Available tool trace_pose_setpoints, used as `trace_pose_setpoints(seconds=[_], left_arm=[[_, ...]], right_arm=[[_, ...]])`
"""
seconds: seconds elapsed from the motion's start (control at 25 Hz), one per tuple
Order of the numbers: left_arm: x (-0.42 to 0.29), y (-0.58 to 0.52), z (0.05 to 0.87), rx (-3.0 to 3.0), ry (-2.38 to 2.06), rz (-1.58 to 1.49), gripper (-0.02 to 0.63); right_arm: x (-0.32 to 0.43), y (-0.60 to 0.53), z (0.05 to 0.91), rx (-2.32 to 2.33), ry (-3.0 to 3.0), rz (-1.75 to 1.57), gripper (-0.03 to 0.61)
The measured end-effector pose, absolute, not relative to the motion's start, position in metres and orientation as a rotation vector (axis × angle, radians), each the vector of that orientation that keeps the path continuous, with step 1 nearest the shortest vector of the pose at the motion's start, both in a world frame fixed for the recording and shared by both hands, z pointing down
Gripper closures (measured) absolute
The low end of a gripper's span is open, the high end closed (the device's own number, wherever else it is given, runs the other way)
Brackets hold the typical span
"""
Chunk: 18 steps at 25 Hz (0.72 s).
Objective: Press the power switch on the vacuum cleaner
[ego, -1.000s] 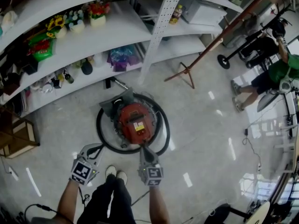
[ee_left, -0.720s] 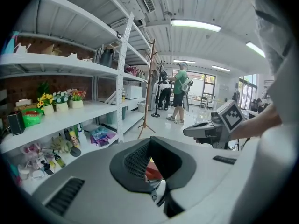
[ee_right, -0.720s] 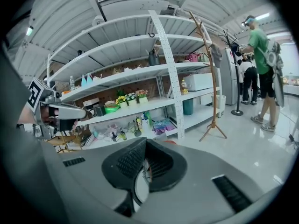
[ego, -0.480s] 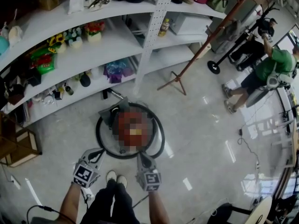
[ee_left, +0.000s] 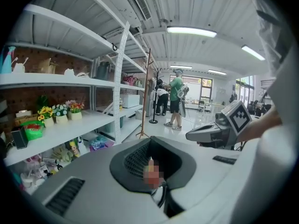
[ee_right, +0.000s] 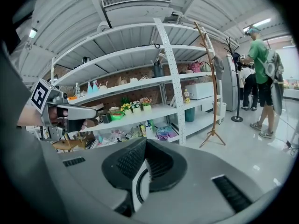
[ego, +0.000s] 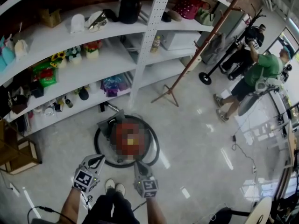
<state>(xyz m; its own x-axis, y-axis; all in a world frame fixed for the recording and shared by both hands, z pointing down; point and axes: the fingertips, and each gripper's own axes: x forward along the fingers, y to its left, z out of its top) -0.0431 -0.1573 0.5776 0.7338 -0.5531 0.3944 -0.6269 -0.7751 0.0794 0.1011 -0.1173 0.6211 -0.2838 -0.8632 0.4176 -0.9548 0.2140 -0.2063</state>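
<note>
Two tools hang over the near side of the vacuum cleaner (ego: 128,139), which sits on the floor (ego: 196,139) just ahead of the person's shoes (ego: 115,185). The left tool (ego: 102,157) and the right tool (ego: 137,164) both have their jaws drawn together at the tips and hold nothing. The right one is nearer, with its tip above the near edge of the hose (ego: 96,146) that rings the vacuum cleaner. The left one is off the near-left side, outside that ring. The body looks round, with no clear long axis. Its top is blurred, so the switch cannot be placed. I judge the press to be a short reach forward and down with the right tool. The floor is pale and glossy. Shelves (ego: 60,83) stand beyond the vacuum cleaner, and a coat stand (ego: 205,38) stands off to its far right.
</note>
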Motion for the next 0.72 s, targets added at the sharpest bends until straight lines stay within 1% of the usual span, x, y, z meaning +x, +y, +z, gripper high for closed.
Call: trace_pose_setpoints(seconds=[0.44, 0.72], left_arm=[[-0.036, -0.148, 0.526, 2.757, -0.904, 0.478, 0.620], [-0.034, -0.141, 0.502, 2.778, -0.908, 0.458, 0.620]], right_arm=[[0.093, -0.111, 0.564, 1.766, -2.290, 0.608, 0.568], [0.090, -0.102, 0.543, 1.779, -2.303, 0.618, 0.568]])
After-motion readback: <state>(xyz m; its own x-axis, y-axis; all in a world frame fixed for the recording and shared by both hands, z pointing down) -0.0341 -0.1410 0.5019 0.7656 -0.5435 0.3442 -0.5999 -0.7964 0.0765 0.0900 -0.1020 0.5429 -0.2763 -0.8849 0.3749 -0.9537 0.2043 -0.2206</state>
